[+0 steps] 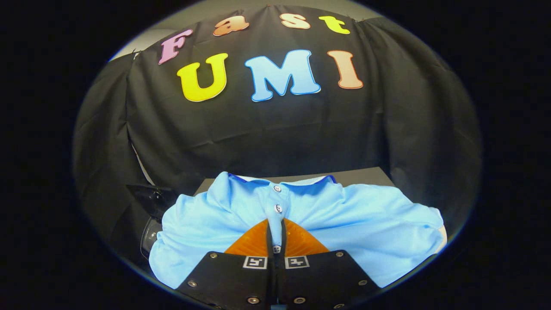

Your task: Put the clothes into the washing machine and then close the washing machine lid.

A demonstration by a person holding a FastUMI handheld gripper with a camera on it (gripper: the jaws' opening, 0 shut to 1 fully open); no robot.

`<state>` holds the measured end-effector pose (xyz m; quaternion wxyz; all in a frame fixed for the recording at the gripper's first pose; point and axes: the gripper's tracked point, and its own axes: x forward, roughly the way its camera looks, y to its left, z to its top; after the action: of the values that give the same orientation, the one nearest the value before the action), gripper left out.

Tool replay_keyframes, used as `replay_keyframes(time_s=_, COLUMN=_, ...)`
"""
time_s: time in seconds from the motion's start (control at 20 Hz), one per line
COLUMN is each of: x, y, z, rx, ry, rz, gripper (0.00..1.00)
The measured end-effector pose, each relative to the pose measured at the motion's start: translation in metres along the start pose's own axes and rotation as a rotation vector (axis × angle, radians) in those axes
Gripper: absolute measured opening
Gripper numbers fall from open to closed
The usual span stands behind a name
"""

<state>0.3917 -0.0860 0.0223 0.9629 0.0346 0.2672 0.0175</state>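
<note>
A black cloth wall (275,129) closes the rear and both sides of the booth and hangs in loose vertical folds. Above its top edge, a pale grey surface (258,5) is visible. A dark grey tabletop (366,175) lies at the foot of the cloth wall, with its flat far edge and right corner exposed.

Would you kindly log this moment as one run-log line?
gripper: shut on blue polo shirt at button placket | shirt: bunched over dark surface | stage: clothes gripped, not yet loaded
</note>
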Motion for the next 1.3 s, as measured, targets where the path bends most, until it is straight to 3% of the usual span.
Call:
replay_keyframes(time_s=0.6, x=-0.037, y=0.084, z=0.045, rx=0.004, ry=-0.127, rz=0.107, gripper=0.01)
replay_keyframes(time_s=1.3, x=-0.053, y=0.213, z=0.039, rx=-0.073, ry=-0.138, rz=0.242, gripper=0.0)
